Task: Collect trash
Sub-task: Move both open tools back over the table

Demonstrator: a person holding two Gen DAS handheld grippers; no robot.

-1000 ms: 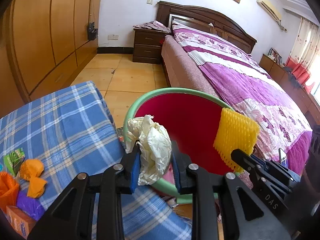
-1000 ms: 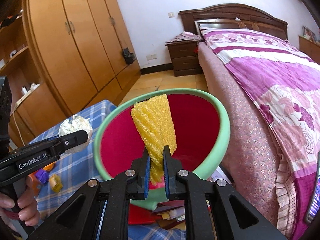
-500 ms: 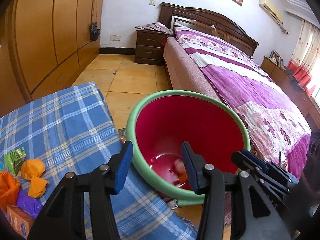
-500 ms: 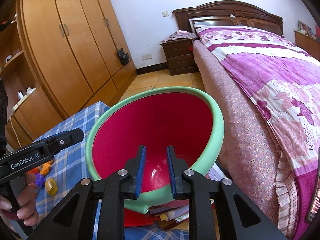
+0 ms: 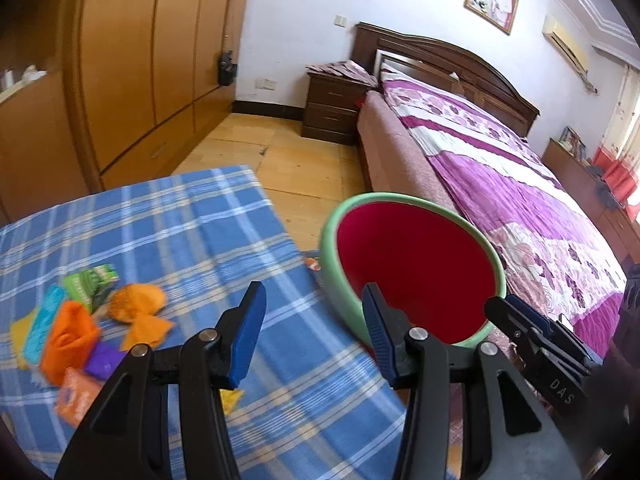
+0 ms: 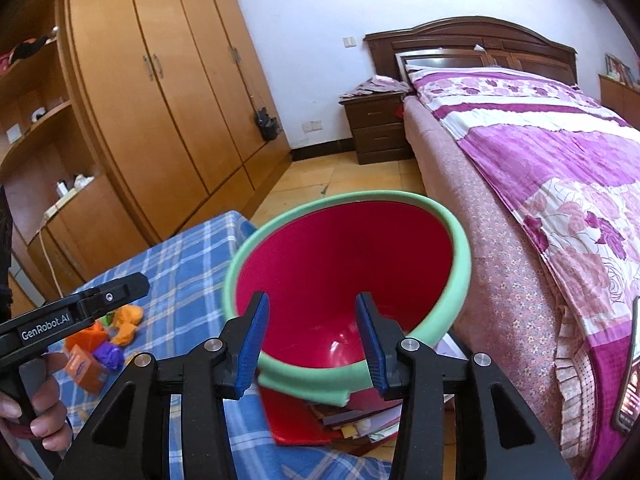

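A red bin with a green rim (image 5: pixel 416 260) (image 6: pixel 340 256) stands off the table's right edge. My left gripper (image 5: pixel 314 292) is open and empty, over the blue plaid tablecloth (image 5: pixel 180 224) just left of the bin. My right gripper (image 6: pixel 312 300) hangs over the bin's near rim; its jaws are opening with nothing between them. Loose trash lies on the cloth at the left: crumpled orange paper (image 5: pixel 138 304) (image 6: pixel 124 322), a green packet (image 5: pixel 92 282), an orange bag (image 5: pixel 70 336), a purple wrapper (image 5: pixel 102 358) and an orange box (image 5: pixel 76 394). The bin's bottom is hidden.
A bed with a purple flowered cover (image 5: pixel 500 184) runs along the right, close to the bin. A nightstand (image 5: pixel 334 108) and a wooden wardrobe (image 5: pixel 140 60) stand behind. Books and a red folder (image 6: pixel 304 416) lie under the bin. A hand (image 6: pixel 44 420) holds the left gripper.
The left gripper let go of crumpled white paper and the right one of a yellow foam net over the bin; both jaws opened. The left gripper then swung left over the table.
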